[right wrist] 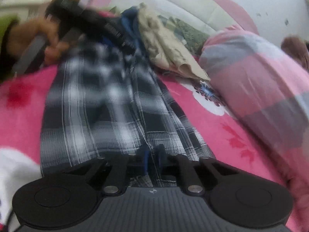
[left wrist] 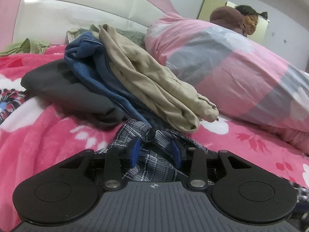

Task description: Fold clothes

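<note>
A black-and-white plaid garment point(right wrist: 108, 108) lies stretched along the pink floral blanket point(right wrist: 21, 108). My right gripper point(right wrist: 153, 154) is shut on its near edge; the cloth runs between the blue pads. My left gripper point(left wrist: 152, 135) is shut on the far bunched end of the plaid garment point(left wrist: 154, 160), with fabric pinched at the fingertips. In the right wrist view the left gripper point(right wrist: 123, 38) shows blurred at the garment's far end, held by a hand point(right wrist: 32, 36).
A pile of clothes sits just beyond: beige trousers point(left wrist: 154, 83), a blue garment point(left wrist: 90, 65) and a dark grey one point(left wrist: 63, 89). A pink-and-grey quilt point(left wrist: 231, 69) lies at the right. A green garment point(left wrist: 25, 46) and the white headboard point(left wrist: 77, 9) are behind. A person point(left wrist: 249, 21) sits beyond the quilt.
</note>
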Demonstrator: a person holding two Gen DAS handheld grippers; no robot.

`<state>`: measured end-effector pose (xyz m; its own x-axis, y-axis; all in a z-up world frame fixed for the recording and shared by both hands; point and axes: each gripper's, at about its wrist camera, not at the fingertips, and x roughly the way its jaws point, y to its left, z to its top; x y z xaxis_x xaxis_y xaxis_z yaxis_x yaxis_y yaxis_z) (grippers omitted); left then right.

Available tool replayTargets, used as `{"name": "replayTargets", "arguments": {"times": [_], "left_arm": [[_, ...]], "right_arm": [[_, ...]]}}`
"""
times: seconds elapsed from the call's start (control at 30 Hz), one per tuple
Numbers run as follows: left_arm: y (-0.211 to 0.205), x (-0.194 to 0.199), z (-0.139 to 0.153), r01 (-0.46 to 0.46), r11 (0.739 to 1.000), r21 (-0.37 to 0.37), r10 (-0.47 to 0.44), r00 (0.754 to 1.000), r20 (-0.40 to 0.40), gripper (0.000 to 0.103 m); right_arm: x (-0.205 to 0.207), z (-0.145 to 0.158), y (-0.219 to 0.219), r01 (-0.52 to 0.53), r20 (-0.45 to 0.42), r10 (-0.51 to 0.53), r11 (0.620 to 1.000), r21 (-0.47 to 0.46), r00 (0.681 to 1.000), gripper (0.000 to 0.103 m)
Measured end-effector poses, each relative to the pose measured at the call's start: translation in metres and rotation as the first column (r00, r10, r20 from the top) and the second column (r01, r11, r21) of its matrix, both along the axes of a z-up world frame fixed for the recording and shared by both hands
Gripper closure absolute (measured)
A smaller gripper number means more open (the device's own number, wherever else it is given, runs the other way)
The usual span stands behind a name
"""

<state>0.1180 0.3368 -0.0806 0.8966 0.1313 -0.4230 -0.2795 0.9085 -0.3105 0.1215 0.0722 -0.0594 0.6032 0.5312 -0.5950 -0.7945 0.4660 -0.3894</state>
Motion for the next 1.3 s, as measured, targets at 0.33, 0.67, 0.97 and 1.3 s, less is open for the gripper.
{"name": "replayTargets", "arguments": {"times": [0.33, 0.67, 0.97, 1.3], "left_arm": [[-0.002, -0.001, -0.001, 0.009, 1.000, 0.012, -0.009, 1.000, 0.009, 0.064], [-0.002, 0.000, -0.003, 0.006, 1.000, 0.017, -0.007, 1.000, 0.008, 0.064], [-0.003, -0.001, 0.001, 0.002, 1.000, 0.026, -0.002, 1.000, 0.002, 0.064], [-0.014, 0.010, 0.005, 0.015, 0.992, 0.125, -0.007, 0.998, -0.060, 0.064]], "right_arm": [[0.027, 0.030, -0.021, 0.098, -0.080, -0.087, 0.983, 0.155, 0.993, 0.100], [0.008, 0.018, 0.000, 0.004, -0.067, 0.005, 0.993, 0.120, 0.998, 0.068], [0.030, 0.018, -0.020, 0.114, -0.066, -0.105, 0.982, 0.153, 0.992, 0.103], [0.106, 0.014, -0.038, 0.258, -0.333, -0.174, 0.939, 0.228, 0.927, 0.103]]}}
